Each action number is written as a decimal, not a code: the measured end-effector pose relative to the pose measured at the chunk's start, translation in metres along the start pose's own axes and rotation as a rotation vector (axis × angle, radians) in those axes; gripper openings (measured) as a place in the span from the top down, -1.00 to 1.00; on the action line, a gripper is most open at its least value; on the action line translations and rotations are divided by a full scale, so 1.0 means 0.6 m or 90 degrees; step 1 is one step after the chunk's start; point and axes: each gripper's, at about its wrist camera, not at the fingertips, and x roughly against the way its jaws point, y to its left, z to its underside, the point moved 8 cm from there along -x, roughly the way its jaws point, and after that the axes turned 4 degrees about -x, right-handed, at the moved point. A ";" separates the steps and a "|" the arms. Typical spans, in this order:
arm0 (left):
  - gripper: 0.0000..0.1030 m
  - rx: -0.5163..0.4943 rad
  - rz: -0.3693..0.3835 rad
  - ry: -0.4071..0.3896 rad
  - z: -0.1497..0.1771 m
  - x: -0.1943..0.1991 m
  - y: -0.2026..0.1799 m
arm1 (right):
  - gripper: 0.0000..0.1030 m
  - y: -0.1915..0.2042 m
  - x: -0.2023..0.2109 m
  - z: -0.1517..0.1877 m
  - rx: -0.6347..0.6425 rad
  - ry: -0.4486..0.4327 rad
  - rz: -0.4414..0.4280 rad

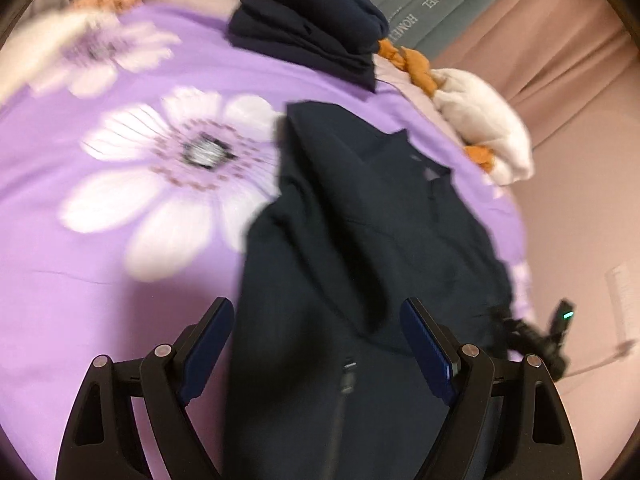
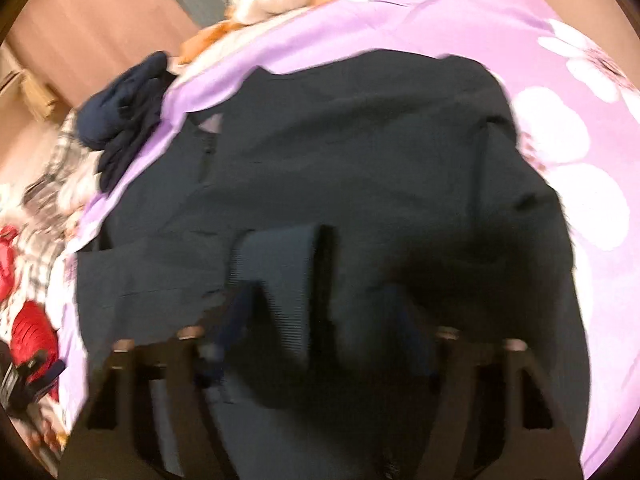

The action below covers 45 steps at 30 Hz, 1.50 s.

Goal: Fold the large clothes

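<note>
A bed under a smooth purple sheet printed with big white daisies fills both views, pinkish curtains behind it. On the sheet lies a dark navy jacket, soft and creased; beyond it sits a folded navy bundle, with cream and orange bedding at the sheet's edge. The left gripper gapes wide over the jacket, grasping nothing. The right gripper is blurred above a ribbed cuff; its grip cannot be told

Left wrist view: jacket spread on bedsheet, centre to lower frame. Folded garment behind it, top centre. Cushion at sheet edge, right of jacket.
</note>
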 end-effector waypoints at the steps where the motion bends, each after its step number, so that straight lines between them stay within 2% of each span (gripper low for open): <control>1: -0.64 0.019 0.018 0.006 -0.001 -0.011 0.002 | 0.83 0.008 0.000 -0.003 0.010 0.008 -0.011; 5: -0.63 0.120 0.117 0.020 -0.012 -0.065 -0.004 | 0.90 0.029 0.010 -0.018 0.047 -0.013 0.011; 9: -0.63 0.184 0.137 0.007 -0.036 -0.110 -0.013 | 0.91 0.053 0.054 -0.050 0.034 -0.053 -0.040; 11: -0.63 0.197 0.144 -0.012 -0.054 -0.121 -0.016 | 0.92 0.057 0.095 -0.074 0.021 -0.096 -0.067; 13: -0.63 0.224 0.159 -0.030 -0.072 -0.138 -0.019 | 0.95 0.038 0.144 -0.103 -0.017 -0.161 -0.082; 15: -0.63 0.253 0.167 -0.048 -0.088 -0.158 -0.019 | 0.94 0.005 0.163 -0.117 -0.056 -0.201 -0.064; 17: -0.63 0.279 0.165 -0.059 -0.101 -0.168 -0.011 | 0.94 -0.036 0.151 -0.109 -0.085 -0.186 -0.033; 19: -0.63 0.308 0.164 -0.081 -0.115 -0.166 0.004 | 0.93 -0.086 0.115 -0.086 -0.084 -0.141 0.048; 20: -0.63 0.315 0.161 -0.088 -0.119 -0.161 0.012 | 0.91 -0.095 0.105 -0.078 -0.079 -0.128 0.064; 22: -0.63 0.307 0.154 -0.087 -0.123 -0.155 0.021 | 0.85 -0.112 0.085 -0.051 -0.089 -0.078 0.030; 24: -0.63 0.286 0.143 -0.080 -0.120 -0.151 0.025 | 0.69 -0.103 0.083 -0.042 -0.097 -0.065 -0.025; 26: -0.63 0.272 0.137 -0.076 -0.115 -0.147 0.030 | -0.12 -0.088 0.084 -0.043 -0.098 -0.071 -0.060; 27: -0.63 0.264 0.133 -0.073 -0.114 -0.146 0.031 | -0.23 -0.079 0.084 -0.046 -0.100 -0.077 -0.080; 30: -0.63 0.264 0.135 -0.073 -0.108 -0.139 0.043 | -0.29 -0.049 0.065 -0.054 -0.097 -0.065 -0.112; 32: -0.63 0.276 0.145 -0.076 -0.109 -0.137 0.049 | -0.29 -0.022 0.041 -0.050 -0.081 -0.040 -0.105; 34: -0.63 0.279 0.150 -0.073 -0.109 -0.139 0.051 | -0.22 -0.005 0.012 -0.044 -0.049 -0.015 -0.076; 36: -0.63 0.276 0.148 -0.071 -0.109 -0.139 0.049 | 0.66 0.009 -0.021 -0.034 -0.018 0.023 -0.051; 37: -0.63 0.274 0.147 -0.071 -0.108 -0.139 0.049 | 0.93 0.018 -0.033 -0.030 0.000 0.039 -0.034; 38: -0.63 0.273 0.147 -0.073 -0.109 -0.138 0.049 | 0.94 0.024 -0.033 -0.030 0.015 0.029 -0.021; 40: -0.64 0.281 0.152 -0.077 -0.114 -0.139 0.050 | 0.94 0.050 -0.004 -0.045 0.059 -0.031 -0.030; 41: -0.63 0.286 0.152 -0.080 -0.115 -0.141 0.052 | 0.95 0.057 0.021 -0.060 0.041 -0.068 -0.055; 43: -0.63 0.297 0.153 -0.090 -0.117 -0.142 0.054 | 0.95 0.045 0.047 -0.076 -0.006 -0.096 -0.076; 45: -0.63 0.310 0.155 -0.104 -0.118 -0.144 0.052 | 0.94 0.014 0.067 -0.081 -0.030 -0.126 -0.041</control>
